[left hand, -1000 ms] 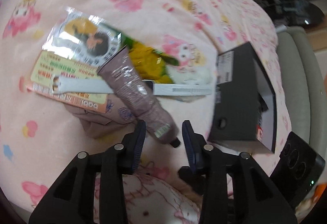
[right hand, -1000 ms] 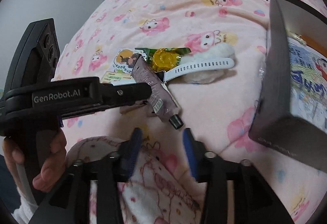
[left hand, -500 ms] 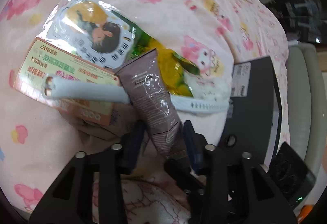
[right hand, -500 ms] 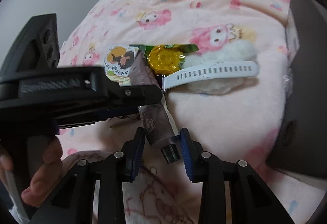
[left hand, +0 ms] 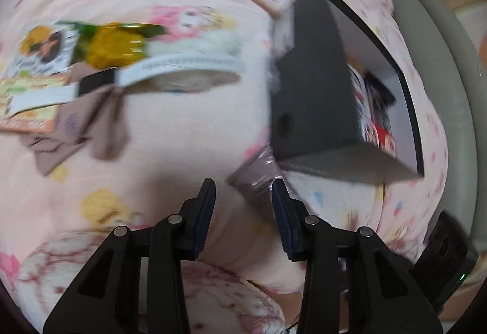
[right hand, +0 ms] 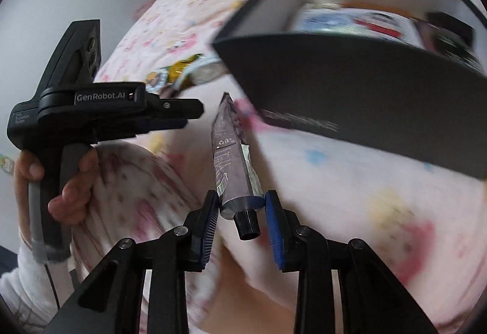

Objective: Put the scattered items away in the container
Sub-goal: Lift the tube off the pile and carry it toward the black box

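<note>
The purple cream tube (right hand: 232, 157) no longer lies across the watch and packets: the right gripper (right hand: 242, 212) has its jaws closing on the tube's shoulder just above the black cap, pads against both sides, and the tube now hangs off the bed beside the near wall of the black box (right hand: 350, 84), its crimped end pointing toward that wall. A second ago the same jaws stood wide and empty, so the pick looks done and the carry to the box under way; what remains is probably to get it over the rim.

The left gripper (left hand: 243, 212) is half open with nothing between its pads, though half a second ago the tube sat between them.

The left wrist view alone shows what is still scattered, well away from the box: the white watch (left hand: 182, 66), a yellow snack packet (left hand: 115, 44), a printed sachet (left hand: 42, 47), an orange-edged carton (left hand: 27, 96) and a brown cloth (left hand: 88, 124). The right wrist view alone shows the grip itself, the box's contents, and the hand (right hand: 61, 181) holding the left gripper.
</note>
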`<state>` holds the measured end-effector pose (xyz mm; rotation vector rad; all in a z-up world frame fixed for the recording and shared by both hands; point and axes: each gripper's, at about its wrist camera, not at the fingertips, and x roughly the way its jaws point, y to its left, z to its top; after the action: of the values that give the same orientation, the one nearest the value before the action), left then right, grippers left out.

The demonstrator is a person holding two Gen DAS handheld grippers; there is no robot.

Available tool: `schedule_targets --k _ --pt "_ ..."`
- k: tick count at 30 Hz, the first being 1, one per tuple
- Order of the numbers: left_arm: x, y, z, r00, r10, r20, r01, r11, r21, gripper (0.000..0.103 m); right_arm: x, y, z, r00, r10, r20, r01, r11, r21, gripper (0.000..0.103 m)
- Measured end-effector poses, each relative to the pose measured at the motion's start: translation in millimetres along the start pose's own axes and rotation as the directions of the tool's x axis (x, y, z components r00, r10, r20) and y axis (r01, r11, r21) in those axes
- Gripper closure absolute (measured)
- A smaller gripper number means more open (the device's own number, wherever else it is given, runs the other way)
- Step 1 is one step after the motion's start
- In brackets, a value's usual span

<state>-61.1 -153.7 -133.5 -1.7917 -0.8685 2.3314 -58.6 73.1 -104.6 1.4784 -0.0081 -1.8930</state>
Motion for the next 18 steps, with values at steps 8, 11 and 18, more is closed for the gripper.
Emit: schedule_targets --k 8,11,18 --pt "16.1 -14.3 -4.6 0.997 -0.067 0.035 0.066 0.997 0.033 0.065 -24.6 -35.0 -5.1 0.984 -0.174 0.019 0.174 0.984 0.023 0.074" --pt "19.9 -8.7 -3.9 0.998 -0.066 0.019 0.066 0.998 0.004 0.065 -33.6 -48.1 -8.0 0.985 -0.164 0.049 0.158 0.982 0.1 0.074" --pt "34.6 -18.2 -5.4 0.995 -0.089 -0.035 0.089 0.996 -0.013 0.054 -13.2 -47.9 -21.0 0.998 -0.06 0.016 0.057 0.99 0.132 0.068"
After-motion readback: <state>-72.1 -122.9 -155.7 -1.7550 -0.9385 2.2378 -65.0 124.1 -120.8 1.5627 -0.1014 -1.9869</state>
